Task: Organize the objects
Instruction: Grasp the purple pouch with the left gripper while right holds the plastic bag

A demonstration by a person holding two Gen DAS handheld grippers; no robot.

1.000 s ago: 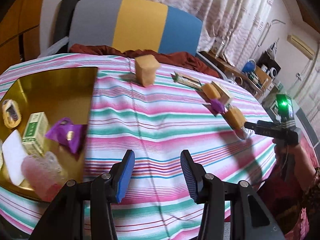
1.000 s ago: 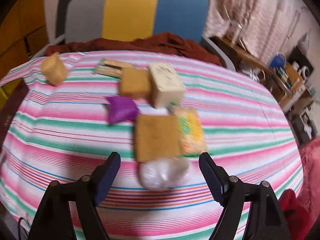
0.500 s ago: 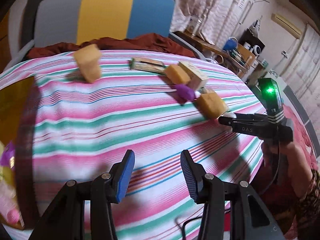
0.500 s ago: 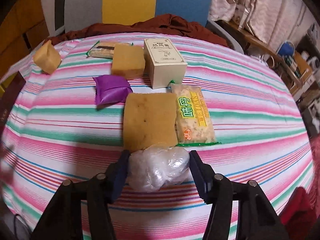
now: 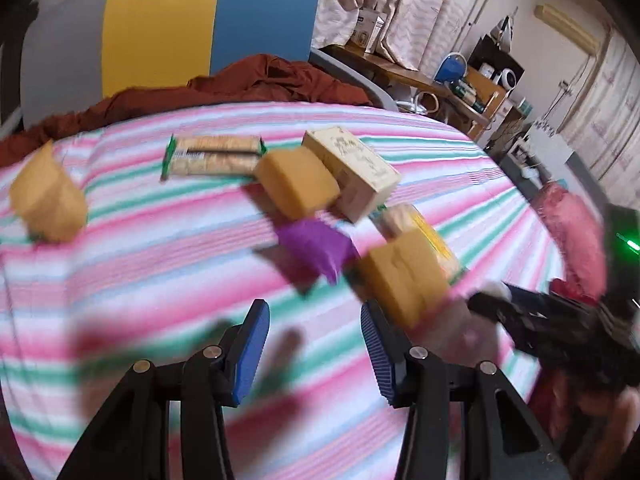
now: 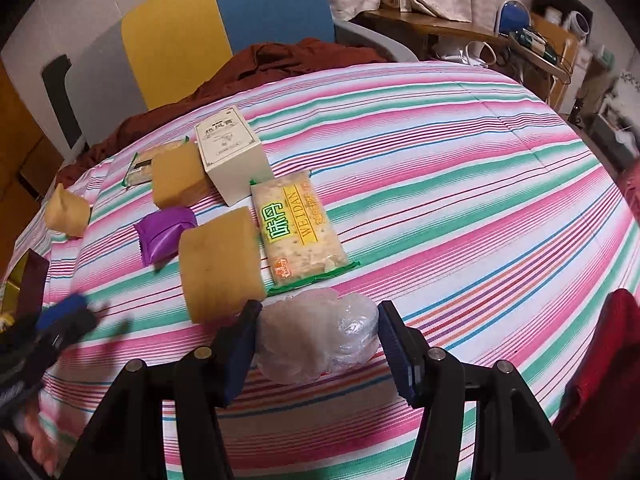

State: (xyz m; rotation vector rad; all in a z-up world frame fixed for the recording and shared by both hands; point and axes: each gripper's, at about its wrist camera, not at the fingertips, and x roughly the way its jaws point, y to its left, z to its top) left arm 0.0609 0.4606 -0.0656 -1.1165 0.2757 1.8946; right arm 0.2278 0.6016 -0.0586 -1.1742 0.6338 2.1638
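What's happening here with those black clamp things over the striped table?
A person holds a clamp-like gripper in each hand and is sorting snacks on the striped tablecloth. The right gripper has its fingers on either side of a clear plastic-wrapped bundle, seemingly touching it. The left gripper is open and empty above the cloth. A cracker packet, a purple packet, tan blocks and a cream box lie nearby.

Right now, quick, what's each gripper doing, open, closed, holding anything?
Left gripper: open, holding nothing, above the tablecloth.
Right gripper: fingers on both sides of the clear bag; a firm grip cannot be told.
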